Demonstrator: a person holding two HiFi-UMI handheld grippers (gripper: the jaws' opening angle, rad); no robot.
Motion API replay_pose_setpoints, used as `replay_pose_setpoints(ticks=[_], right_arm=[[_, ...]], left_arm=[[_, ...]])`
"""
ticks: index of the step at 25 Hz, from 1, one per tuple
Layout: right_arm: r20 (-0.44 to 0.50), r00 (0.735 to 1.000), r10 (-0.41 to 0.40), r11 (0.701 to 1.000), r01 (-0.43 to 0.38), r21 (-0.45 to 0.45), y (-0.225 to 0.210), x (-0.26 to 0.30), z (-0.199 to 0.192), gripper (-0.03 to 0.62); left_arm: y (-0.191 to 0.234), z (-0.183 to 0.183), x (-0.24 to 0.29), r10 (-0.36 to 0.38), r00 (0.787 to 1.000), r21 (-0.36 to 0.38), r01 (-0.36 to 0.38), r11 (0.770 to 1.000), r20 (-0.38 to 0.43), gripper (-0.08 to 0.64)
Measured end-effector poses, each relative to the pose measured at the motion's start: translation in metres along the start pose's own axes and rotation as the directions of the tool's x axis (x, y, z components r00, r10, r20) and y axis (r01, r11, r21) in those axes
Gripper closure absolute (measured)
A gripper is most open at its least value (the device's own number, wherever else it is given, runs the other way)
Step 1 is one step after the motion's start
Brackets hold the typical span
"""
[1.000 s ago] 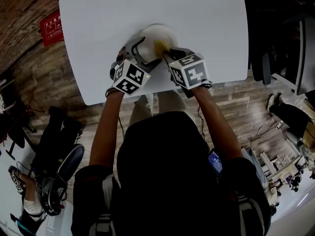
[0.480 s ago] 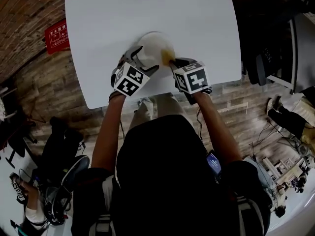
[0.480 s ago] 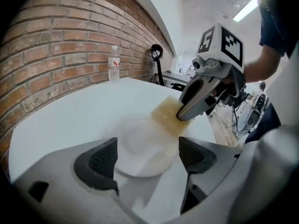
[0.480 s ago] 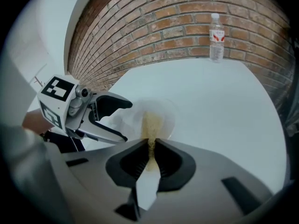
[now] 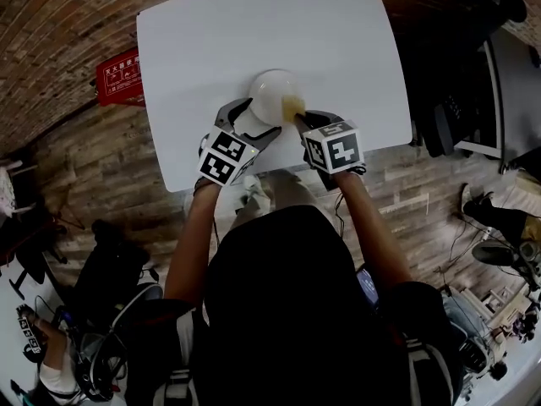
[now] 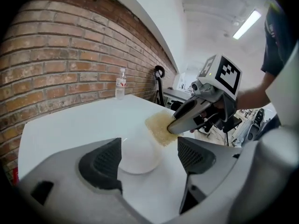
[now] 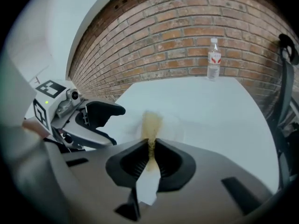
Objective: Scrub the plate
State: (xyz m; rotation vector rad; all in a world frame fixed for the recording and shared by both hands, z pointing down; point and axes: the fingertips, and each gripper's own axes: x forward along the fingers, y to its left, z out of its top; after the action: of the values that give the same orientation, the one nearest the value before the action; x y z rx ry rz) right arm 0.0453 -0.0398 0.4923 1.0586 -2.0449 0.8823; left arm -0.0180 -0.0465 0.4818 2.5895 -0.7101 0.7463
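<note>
Right gripper (image 7: 150,146): clamped on a yellow sponge (image 7: 150,122), held against the right edge of the plate (image 5: 270,96)
Left gripper (image 6: 150,149): jaws apart, plate between their tips
Table (image 5: 254,32): white, under the plate
Progress: scrubbing apparently under way; cleanliness unclear, more strokes likely left

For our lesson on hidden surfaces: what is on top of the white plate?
A yellow scrub pad, clamped by the right gripper, lies over the edge of the plate. The surface beneath the pad is covered and cannot be seen.
</note>
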Motion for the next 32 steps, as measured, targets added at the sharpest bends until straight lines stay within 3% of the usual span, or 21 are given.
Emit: replay_pose_setpoints(ticks=[5, 9, 14, 20, 24, 29, 32], right_arm=[[0.102, 0.995, -0.016, 0.999, 0.019, -0.033, 0.030, -0.017, 0.031, 0.551], [0.214, 0.976, -0.031, 0.997, 0.044, -0.058, 0.048, -0.037, 0.059, 0.551], [0.352, 0.935, -0.040, 0.994, 0.073, -0.081, 0.077, -0.068, 0.087, 0.551], [0.419, 0.907, -0.040, 0.989, 0.097, -0.115, 0.110, -0.099, 0.100, 0.551], [0.468, 0.883, -0.034, 0.986, 0.106, -0.127, 0.125, -0.119, 0.114, 0.551], [0.512, 0.859, -0.027, 0.980, 0.123, -0.155, 0.137, -0.140, 0.125, 0.551], [0.542, 0.840, -0.023, 0.980, 0.125, -0.153, 0.137, -0.153, 0.131, 0.551]], left_arm=[[0.000, 0.013, -0.037, 0.019, 0.999, 0.029, -0.020, 0.999, 0.037, 0.169], [0.001, 0.043, -0.071, 0.058, 0.989, 0.061, -0.067, 0.996, 0.133, 0.169], [-0.009, 0.075, -0.112, 0.062, 0.968, 0.085, -0.085, 0.993, 0.244, 0.170], [-0.025, 0.100, -0.158, 0.069, 0.927, 0.096, -0.112, 0.989, 0.369, 0.170], [-0.026, 0.113, -0.182, 0.082, 0.902, 0.104, -0.138, 0.985, 0.423, 0.244], [-0.035, 0.131, -0.204, 0.065, 0.862, 0.070, -0.116, 0.991, 0.503, 0.314], [-0.039, 0.140, -0.209, 0.062, 0.857, 0.092, -0.127, 0.988, 0.512, 0.348]])
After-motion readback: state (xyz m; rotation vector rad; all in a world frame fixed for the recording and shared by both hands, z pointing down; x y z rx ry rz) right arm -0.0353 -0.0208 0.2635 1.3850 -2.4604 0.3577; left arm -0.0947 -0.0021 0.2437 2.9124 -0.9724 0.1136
